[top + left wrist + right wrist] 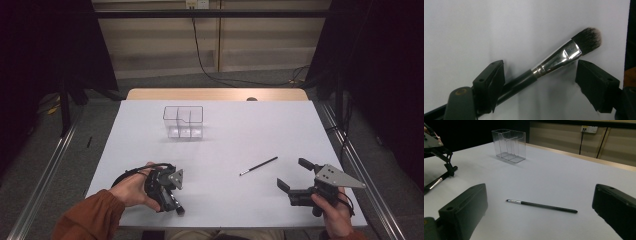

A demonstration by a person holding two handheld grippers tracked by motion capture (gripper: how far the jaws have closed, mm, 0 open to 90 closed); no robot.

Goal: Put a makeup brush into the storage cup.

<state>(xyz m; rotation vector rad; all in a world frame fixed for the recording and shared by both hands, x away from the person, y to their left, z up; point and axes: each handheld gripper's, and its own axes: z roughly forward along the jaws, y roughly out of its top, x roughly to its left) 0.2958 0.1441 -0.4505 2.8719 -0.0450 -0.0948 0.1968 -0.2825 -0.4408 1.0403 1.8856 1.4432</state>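
The left gripper [540, 82] stands wide open around a makeup brush [554, 58] lying on the table [225, 130]. The right gripper [540, 215], also wide open and empty, faces a thin brush [541, 205]; a clear organizer [183, 121] stands beyond.

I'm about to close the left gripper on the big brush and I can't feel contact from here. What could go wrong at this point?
1. The big brush lies slanted between the open left gripper, its handle passing by one jaw; closing may pinch it off-centre and swivel it.
2. It sits near the table's front edge, so a nudge might roll it off.
3. The thin brush lies flat before the open right gripper; such a low, thin handle could slip out.
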